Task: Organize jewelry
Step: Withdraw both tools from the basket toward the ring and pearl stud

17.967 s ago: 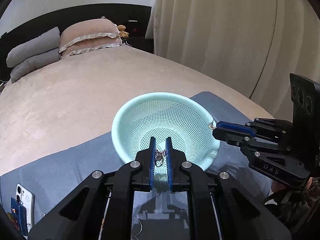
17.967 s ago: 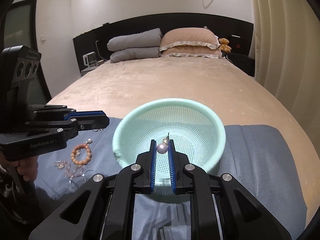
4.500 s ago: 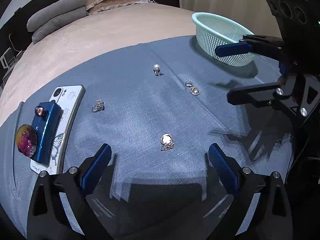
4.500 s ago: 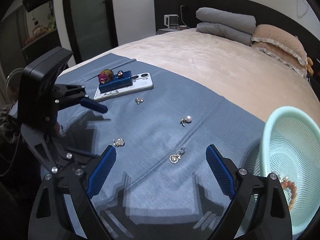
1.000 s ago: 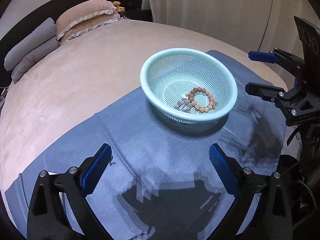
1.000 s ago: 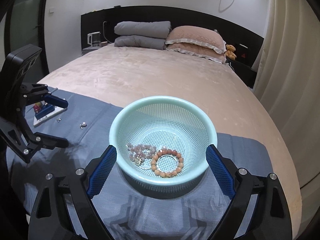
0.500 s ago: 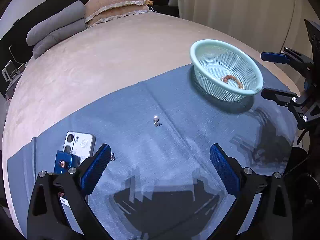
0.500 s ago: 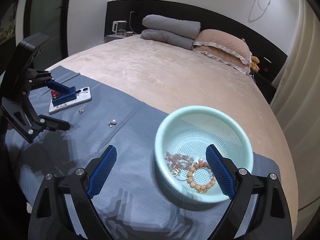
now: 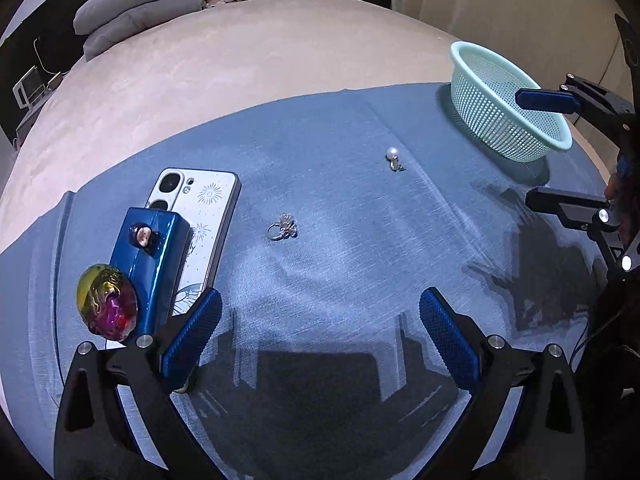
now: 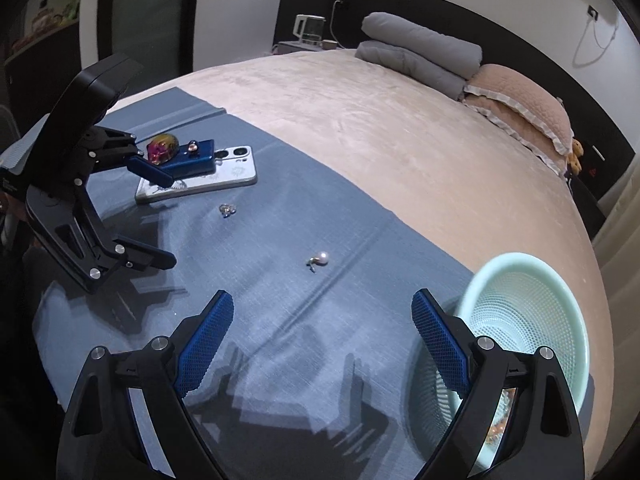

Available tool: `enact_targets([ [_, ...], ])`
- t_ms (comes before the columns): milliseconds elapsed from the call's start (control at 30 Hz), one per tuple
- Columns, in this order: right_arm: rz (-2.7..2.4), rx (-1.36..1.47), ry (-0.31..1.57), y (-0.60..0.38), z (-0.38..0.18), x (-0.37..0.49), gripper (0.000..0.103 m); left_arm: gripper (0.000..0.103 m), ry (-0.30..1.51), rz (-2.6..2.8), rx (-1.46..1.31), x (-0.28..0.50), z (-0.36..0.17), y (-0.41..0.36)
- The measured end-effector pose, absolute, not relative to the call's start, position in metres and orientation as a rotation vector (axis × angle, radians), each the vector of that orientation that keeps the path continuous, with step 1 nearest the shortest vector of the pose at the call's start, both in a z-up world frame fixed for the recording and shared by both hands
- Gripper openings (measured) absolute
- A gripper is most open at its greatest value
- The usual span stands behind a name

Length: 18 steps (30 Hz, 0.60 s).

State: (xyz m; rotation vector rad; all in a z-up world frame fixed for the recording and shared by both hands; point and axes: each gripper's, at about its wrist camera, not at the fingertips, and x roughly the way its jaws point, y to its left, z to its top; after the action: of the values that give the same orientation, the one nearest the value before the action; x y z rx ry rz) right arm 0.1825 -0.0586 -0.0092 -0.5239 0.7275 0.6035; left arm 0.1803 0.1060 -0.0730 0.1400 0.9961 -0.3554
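A pearl earring (image 9: 393, 157) and a silver ring (image 9: 282, 231) lie on the blue cloth (image 9: 340, 240). Both also show in the right wrist view: the pearl earring (image 10: 319, 259) and the ring (image 10: 227, 210). A mint mesh basket (image 9: 504, 104) stands at the cloth's right end; in the right wrist view the basket (image 10: 528, 320) holds beaded bracelets, partly hidden. My left gripper (image 9: 320, 330) is open and empty above the cloth, near the ring. My right gripper (image 10: 322, 330) is open and empty, between the pearl earring and the basket.
A white phone (image 9: 196, 216) lies on the cloth's left part with a blue box (image 9: 150, 256) and an iridescent stone (image 9: 106, 306) on it. Beyond the cloth is the beige bed (image 10: 380, 128) with pillows (image 10: 420, 56). Curtains hang at the right.
Both grippers have swung left, away from the basket and towards the phone and the loose pieces. The left gripper is lower and nearer the ring. Both remain open.
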Motion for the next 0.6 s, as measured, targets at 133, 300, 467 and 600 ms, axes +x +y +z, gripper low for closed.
enact_targets([
  [133, 0.619, -0.486, 0.754, -0.047, -0.023, 0.195, 0.086, 0.097, 0.994, -0.366, 0.108, 0.184, -0.079, 0.115],
  [300, 0.599, -0.400, 0.792, -0.042, -0.041, 0.216, 0.086, 0.097, 0.996, -0.394, 0.122, 0.193, -0.086, 0.116],
  [467, 0.587, -0.294, 0.819, -0.043, -0.054, 0.238, 0.085, 0.095, 0.999, -0.439, 0.124, 0.205, -0.093, 0.116],
  [600, 0.602, -0.226, 0.869, -0.042, -0.066, 0.252, 0.071, 0.090, 0.994, -0.434, 0.101, 0.213, -0.094, 0.118],
])
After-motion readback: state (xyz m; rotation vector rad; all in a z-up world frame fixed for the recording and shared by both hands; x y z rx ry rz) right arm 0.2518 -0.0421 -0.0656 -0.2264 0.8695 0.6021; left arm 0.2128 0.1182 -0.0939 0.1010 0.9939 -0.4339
